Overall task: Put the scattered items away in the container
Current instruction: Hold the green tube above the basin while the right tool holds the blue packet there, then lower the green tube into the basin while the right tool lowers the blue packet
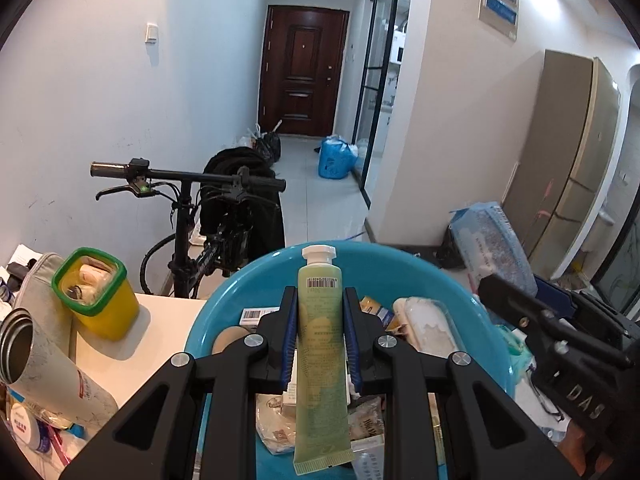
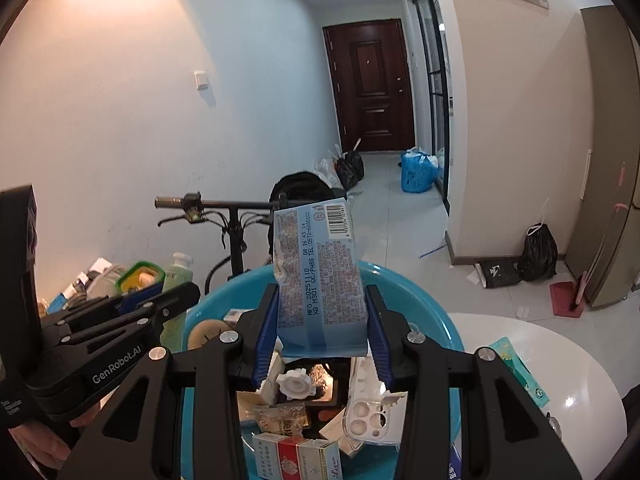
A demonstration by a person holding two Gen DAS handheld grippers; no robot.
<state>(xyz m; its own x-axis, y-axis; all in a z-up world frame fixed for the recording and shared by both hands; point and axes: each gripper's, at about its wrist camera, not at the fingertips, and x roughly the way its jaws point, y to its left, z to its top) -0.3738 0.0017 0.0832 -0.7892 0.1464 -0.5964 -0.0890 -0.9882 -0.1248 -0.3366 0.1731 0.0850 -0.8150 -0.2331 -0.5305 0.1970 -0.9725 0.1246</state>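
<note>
A basin (image 1: 224, 312) is set on the desk (image 1: 152, 320), and a tube (image 1: 320, 344) is held above it between the left tongs (image 1: 319, 320), a packet (image 2: 320, 280) between the right tongs (image 2: 322, 324) just beside. Inside the basin are found a phone case (image 2: 368, 412) and boxes (image 2: 296, 456). A lidded tub (image 1: 96, 288) stands left of the basin, with a bicycle (image 1: 188, 208) behind the desk.

Home, apartment hallway. Dark wood entry door (image 1: 302, 70) at corridor end, rubbish bags (image 2: 416, 170) on tiled floor beside it. Bicycle (image 1: 188, 208) parked against white wall. Fridge (image 1: 568, 160) at right, glass sliding door (image 1: 380, 80), light switch (image 1: 151, 33), ceiling spotlights.
</note>
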